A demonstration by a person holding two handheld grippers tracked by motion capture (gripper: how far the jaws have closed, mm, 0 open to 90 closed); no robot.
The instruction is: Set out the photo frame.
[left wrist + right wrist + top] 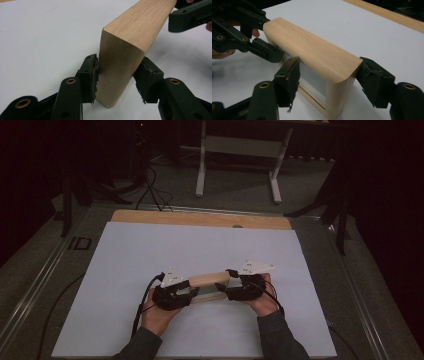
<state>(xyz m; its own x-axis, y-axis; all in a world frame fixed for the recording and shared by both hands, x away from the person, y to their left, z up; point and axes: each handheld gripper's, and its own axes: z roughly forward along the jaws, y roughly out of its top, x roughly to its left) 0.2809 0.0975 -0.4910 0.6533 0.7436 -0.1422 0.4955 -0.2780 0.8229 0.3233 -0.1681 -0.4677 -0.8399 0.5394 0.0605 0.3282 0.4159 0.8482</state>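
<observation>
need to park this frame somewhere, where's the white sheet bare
Bare: the white sheet between the wooden frame and the board's far wooden strip, and both side margins. Crowded: the near middle, where the left tool and right tool flank the frame's ends.

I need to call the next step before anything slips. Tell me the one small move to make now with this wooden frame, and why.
Probably close the right gripper onto its end first. The wooden frame stands on edge on the white sheet. The left gripper has both pads against its end, but the right one's pads look apart from the wood on both sides. A lift now would likely tip the frame.
</observation>
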